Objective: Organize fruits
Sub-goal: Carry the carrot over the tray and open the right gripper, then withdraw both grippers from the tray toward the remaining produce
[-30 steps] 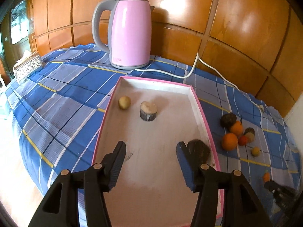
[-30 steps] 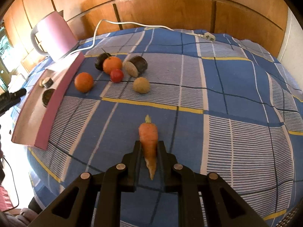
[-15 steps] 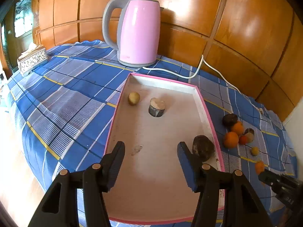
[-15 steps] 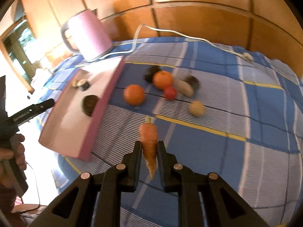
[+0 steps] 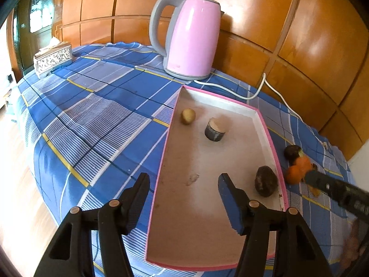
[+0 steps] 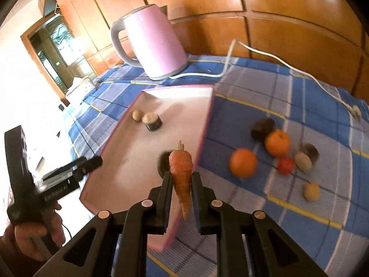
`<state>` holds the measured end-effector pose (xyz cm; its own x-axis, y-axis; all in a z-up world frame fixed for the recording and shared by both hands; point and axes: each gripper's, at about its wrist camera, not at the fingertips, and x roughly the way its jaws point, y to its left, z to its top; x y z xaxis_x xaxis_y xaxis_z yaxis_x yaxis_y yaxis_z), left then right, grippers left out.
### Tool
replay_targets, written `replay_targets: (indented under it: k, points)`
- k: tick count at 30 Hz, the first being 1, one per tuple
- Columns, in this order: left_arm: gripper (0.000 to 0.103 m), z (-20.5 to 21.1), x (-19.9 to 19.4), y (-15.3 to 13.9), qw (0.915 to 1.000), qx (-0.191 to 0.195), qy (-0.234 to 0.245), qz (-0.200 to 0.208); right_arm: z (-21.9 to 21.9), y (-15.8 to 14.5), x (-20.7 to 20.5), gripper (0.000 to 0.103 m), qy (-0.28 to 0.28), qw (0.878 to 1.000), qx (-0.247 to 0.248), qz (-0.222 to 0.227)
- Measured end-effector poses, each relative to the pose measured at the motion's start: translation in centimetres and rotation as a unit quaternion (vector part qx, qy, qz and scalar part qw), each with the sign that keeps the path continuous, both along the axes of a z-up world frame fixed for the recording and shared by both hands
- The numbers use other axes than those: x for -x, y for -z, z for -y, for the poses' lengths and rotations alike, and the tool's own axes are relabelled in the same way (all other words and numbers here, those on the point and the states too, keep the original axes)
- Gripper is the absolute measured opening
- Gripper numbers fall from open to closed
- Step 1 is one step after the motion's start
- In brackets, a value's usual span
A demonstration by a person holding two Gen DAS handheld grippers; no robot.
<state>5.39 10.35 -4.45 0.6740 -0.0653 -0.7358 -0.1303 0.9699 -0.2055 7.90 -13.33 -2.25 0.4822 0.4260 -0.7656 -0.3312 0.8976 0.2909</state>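
My right gripper [image 6: 181, 177] is shut on an orange carrot [image 6: 181, 169] and holds it in the air over the right rim of the pink-edged tray [image 6: 206, 124]. The tray [image 5: 272, 138] holds a small potato [image 5: 188, 116], a cut dark piece [image 5: 215, 129] and a dark brown fruit [image 5: 266, 181]. My left gripper [image 5: 183, 184] is open and empty over the tray's near left part. Two oranges [image 6: 243, 162], a tomato [image 6: 286, 165], a dark fruit [image 6: 261, 125] and a small potato [image 6: 311, 191] lie on the cloth right of the tray.
A pink electric kettle [image 5: 192, 37] stands behind the tray, its white cord [image 5: 260, 87] trailing right along the wooden wall. A silver tissue box [image 5: 53, 57] sits at the far left. The table edge drops off at the near left.
My right gripper has carried the carrot left and up, from the cloth to above the tray's right rim. My left gripper has drawn back toward the tray's near left side.
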Motion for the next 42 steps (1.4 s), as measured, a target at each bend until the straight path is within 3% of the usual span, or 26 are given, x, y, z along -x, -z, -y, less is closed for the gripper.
replay_targets:
  k: [12, 16, 18, 30, 42]
  points:
    - [0.062, 0.4, 0.1, 0.2, 0.9999, 0.002, 0.012, -0.004, -3.5, -0.4, -4.6, 0.016, 0.005, 1.000, 0.006, 0.009]
    - [0.062, 0.8, 0.2, 0.2, 0.9998, 0.000, 0.019, -0.007, -4.1, -0.1, -6.3, 0.030, 0.026, 0.999, 0.012, 0.016]
    - [0.062, 0.9, 0.2, 0.3, 0.9998, -0.001, 0.021, -0.008, -3.9, 0.0, -6.4, 0.030, 0.031, 0.999, 0.009, 0.012]
    - [0.062, 1.7, 0.4, 0.2, 0.9994, -0.005, 0.031, -0.012, -1.7, 0.5, -2.2, 0.032, 0.049, 0.998, 0.023, 0.020]
    - [0.062, 3.0, 0.8, -0.4, 0.9987, -0.013, 0.049, -0.008, 2.5, 0.4, 2.2, 0.036, 0.118, 0.991, 0.046, 0.039]
